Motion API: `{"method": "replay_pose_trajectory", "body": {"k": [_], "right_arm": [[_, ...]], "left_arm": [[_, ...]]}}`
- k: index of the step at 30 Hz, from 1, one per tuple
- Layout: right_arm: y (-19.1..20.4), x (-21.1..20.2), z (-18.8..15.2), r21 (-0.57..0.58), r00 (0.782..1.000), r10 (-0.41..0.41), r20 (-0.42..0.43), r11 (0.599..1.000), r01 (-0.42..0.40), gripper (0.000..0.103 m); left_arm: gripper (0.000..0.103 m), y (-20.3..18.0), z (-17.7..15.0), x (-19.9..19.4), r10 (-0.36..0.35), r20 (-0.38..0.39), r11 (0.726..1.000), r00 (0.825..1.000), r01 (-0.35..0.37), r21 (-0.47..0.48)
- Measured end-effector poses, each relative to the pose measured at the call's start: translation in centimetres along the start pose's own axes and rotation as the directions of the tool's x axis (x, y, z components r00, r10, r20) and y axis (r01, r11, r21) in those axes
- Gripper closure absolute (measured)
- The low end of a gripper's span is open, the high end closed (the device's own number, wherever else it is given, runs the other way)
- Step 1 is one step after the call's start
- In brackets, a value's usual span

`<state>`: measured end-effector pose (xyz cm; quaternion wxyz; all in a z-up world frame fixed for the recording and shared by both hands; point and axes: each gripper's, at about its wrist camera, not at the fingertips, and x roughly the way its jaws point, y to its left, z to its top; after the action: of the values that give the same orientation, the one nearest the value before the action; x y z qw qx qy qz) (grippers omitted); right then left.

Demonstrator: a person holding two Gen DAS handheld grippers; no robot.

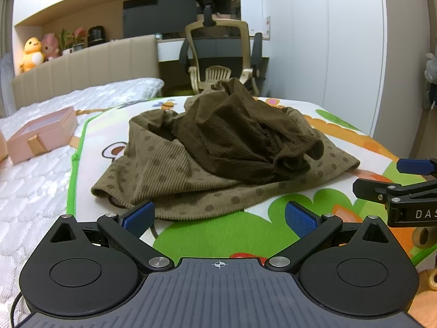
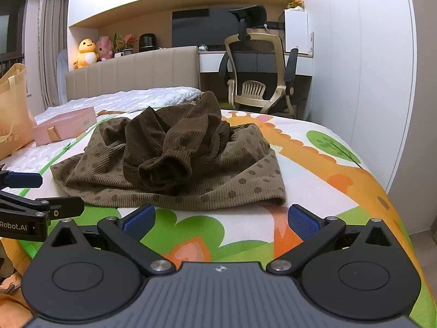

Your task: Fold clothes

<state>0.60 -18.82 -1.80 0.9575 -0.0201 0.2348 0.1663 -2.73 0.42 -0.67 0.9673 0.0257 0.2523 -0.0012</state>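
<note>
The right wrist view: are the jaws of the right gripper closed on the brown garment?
No, the right gripper has its jaws wide apart and empty, short of the brown garment.

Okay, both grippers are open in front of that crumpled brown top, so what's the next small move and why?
Probably ease the left gripper forward onto the brown top's near hem: the garment lies bunched, dark sleeves heaped on the dotted body, and both jaws, the right gripper's too, stand open and empty.

We cannot tell what kind of garment (image 1: 218, 147) this is: its dark sleeves are heaped over its middle, hiding the front. The right gripper (image 1: 393, 180) is cut by the left wrist view's right edge, the paper bag (image 2: 13, 114) by the right wrist view's left edge.
</note>
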Motion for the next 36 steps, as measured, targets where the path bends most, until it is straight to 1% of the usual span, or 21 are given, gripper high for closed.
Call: {"method": "replay_pose_trajectory", "body": {"k": [2,4,8,9,12,17,19,24,36], "right_arm": [[0.0,0.0,0.0,0.001,1.000,0.000,-0.001,1.000,0.000,0.000],[0.0,0.0,0.0,0.002,1.000,0.001,0.000,1.000,-0.001,0.000],[0.0,0.0,0.0,0.002,1.000,0.001,-0.005,1.000,-0.001,0.000],[0.0,0.0,0.0,0.003,1.000,0.001,-0.006,1.000,-0.001,0.000],[-0.1,0.1,-0.1,0.005,1.000,0.003,-0.011,1.000,-0.003,0.000],[-0.1,0.4,-0.2,0.010,1.000,0.001,-0.029,1.000,-0.001,0.000],[-0.1,0.4,-0.2,0.007,1.000,0.000,-0.029,1.000,0.000,0.000],[0.0,0.4,-0.2,-0.002,1.000,0.001,-0.030,1.000,-0.001,0.000],[0.0,0.5,-0.3,0.003,0.999,0.003,-0.041,1.000,-0.003,0.000]], "left_arm": [[0.000,-0.1,-0.3,-0.4,0.000,-0.001,1.000,1.000,0.000,0.000],[0.000,0.3,0.5,0.2,0.004,-0.015,1.000,1.000,-0.004,-0.014],[0.000,0.2,0.2,-0.2,0.003,-0.013,1.000,1.000,-0.003,-0.012],[0.000,0.2,0.6,0.2,0.007,-0.019,1.000,1.000,-0.007,-0.017],[0.000,0.3,0.8,0.4,0.009,-0.023,1.000,1.000,-0.010,-0.022],[0.000,0.4,0.4,0.0,0.008,-0.024,1.000,1.000,-0.009,-0.026],[0.000,0.4,0.9,0.6,0.011,-0.030,0.999,1.000,-0.012,-0.035],[0.000,0.4,0.6,0.1,0.009,-0.029,0.999,1.000,-0.010,-0.039],[0.000,0.5,1.0,0.6,0.010,-0.044,0.999,0.999,-0.013,-0.051]]}}
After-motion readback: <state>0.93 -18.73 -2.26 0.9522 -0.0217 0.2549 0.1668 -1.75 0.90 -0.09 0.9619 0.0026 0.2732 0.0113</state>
